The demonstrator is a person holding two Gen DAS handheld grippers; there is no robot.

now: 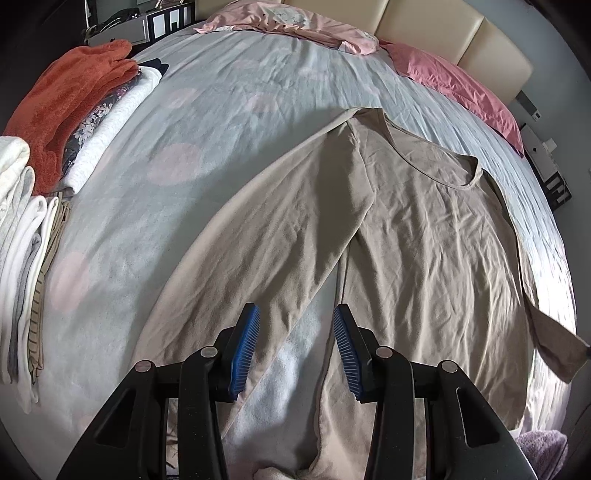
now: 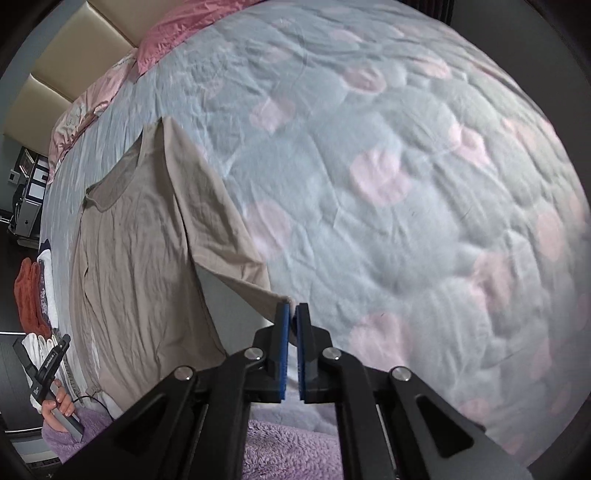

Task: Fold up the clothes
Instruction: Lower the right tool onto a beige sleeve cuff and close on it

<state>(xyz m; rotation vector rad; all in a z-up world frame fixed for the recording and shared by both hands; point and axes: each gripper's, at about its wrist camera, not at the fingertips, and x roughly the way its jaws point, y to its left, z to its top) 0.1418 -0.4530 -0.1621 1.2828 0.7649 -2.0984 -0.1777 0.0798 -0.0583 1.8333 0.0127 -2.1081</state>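
Observation:
A beige long-sleeved shirt (image 1: pixel 424 240) lies face up on the bed, neckline toward the headboard. My left gripper (image 1: pixel 297 310) hangs open above the gap between the shirt's left sleeve (image 1: pixel 258 240) and its body, with nothing between its pads. In the right wrist view the same shirt (image 2: pixel 140 251) lies at the left. My right gripper (image 2: pixel 293 306) is shut on the cuff of the other sleeve (image 2: pixel 255 288), which is lifted off the cover and pulled taut. The left gripper (image 2: pixel 55 354) also shows there, held in a hand (image 2: pixel 61 400).
A light blue bedcover with pink spots (image 2: pixel 406 184) spreads wide to the right of the shirt. Folded clothes lie along the bed's left edge: an orange pile (image 1: pixel 66 107) and a white stack (image 1: pixel 22 258). Pink pillows (image 1: pixel 461 85) rest against the headboard (image 1: pixel 443 33).

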